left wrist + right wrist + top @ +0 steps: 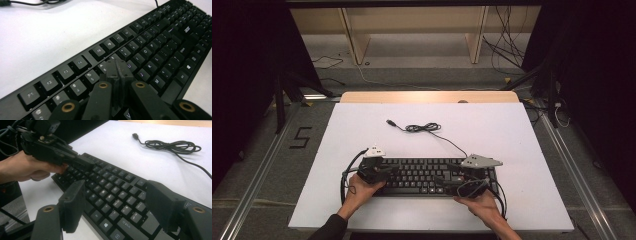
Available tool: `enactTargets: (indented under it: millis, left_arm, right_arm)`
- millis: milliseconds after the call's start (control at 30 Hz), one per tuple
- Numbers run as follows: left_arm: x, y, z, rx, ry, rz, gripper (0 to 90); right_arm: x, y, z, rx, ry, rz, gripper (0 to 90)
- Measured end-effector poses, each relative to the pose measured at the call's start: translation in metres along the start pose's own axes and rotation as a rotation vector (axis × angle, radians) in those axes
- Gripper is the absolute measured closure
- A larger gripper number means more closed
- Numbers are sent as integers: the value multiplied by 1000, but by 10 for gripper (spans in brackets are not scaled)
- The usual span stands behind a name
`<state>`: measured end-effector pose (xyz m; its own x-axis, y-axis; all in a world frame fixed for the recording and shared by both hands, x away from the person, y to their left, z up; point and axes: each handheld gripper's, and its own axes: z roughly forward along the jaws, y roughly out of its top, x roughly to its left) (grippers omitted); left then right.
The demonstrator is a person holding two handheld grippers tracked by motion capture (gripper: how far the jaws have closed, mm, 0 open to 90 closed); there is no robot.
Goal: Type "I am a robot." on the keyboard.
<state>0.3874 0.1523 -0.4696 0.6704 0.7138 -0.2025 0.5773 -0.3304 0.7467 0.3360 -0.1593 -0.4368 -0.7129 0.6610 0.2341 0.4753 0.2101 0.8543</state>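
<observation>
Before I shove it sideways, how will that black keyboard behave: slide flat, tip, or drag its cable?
The keyboard lies flat and low on the smooth white table, so it should probably slide, not tip. It looks rigid, unlikely to flex. Its cable lies loosely coiled behind it; that slack would likely trail floppily without tugging at first.

black keyboard (419,176), white table (362,130), seemingly black cable (424,128)

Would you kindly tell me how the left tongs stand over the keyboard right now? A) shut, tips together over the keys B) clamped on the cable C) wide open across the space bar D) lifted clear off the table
A: in the left gripper view the left tongs have their tips pressed together, nothing between them, over the keys of the keyboard.
</observation>
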Motion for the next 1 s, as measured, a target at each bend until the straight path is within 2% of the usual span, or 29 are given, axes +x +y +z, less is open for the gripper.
enactTargets:
  millis: [167,400,500,567,600,700,833,1000]
  left_arm:
    - [-1,-1,7,38,23,11,889]
    - [2,-2,7,37,28,6,889]
    - [2,-2,8,57,34,11,890]
    - [2,-3,9,56,32,17,891]
    - [4,-4,9,58,23,2,891]
    - [4,-4,9,53,20,-4,892]
    - [3,-5,8,49,25,8,890]
    - [2,-4,2,13,18,1,841]
  right_arm:
    - [1,0,0,-1,3,-5,336]
    - [2,-1,1,5,6,-6,335]
    - [2,-1,1,3,7,-5,335]
    - [2,-1,1,4,7,-5,335]
    - [2,-1,2,7,7,-6,335]
    - [2,-1,2,7,7,-9,335]
    - [2,-1,2,10,7,-7,335]
    - [2,-1,3,10,9,-8,335]
